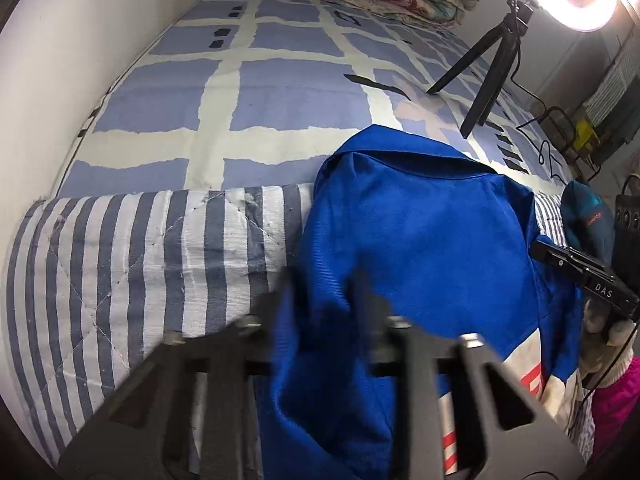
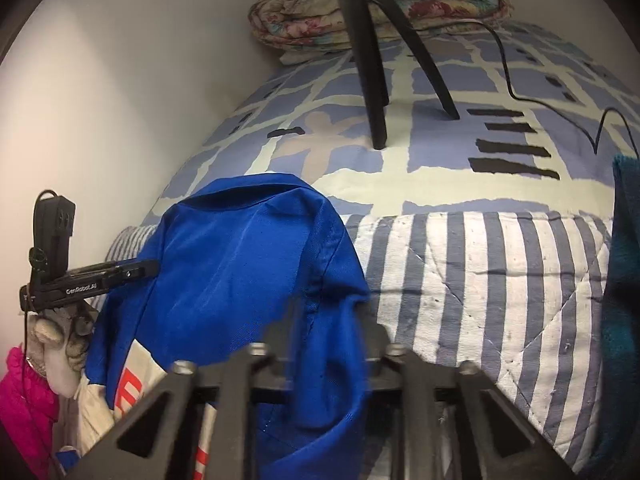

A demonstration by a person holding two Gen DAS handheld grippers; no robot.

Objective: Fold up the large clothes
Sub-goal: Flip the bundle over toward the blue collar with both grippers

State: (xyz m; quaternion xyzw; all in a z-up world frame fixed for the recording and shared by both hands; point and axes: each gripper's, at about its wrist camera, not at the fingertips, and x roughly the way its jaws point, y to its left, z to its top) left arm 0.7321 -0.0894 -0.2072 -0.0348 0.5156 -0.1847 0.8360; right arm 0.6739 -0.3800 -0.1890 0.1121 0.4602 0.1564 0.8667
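1. Left hand-held gripper (image 1: 320,300) and right hand-held gripper (image 2: 320,320) are each clamped on the blue garment (image 1: 420,240).
2. It hangs bunched over the striped quilt (image 1: 140,260) at the bed's (image 1: 280,88) edge.
3. Folding looks barely begun: no neat fold shows, and spreading it flat remains.

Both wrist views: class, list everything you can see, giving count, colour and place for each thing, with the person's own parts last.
blue garment: one, bright blue with white and red panel, draped over the striped quilt's edge.
striped quilt: one, grey-blue and white, near end of bed.
checked sheet: one, lilac and cream, covering bed.
floral quilt: one, folded, far end.
tripod: one, black, standing on sheet.
teal cloth: one, right edge.
left hand-held gripper: black, shut on blue garment.
right hand-held gripper: black, shut on blue garment.
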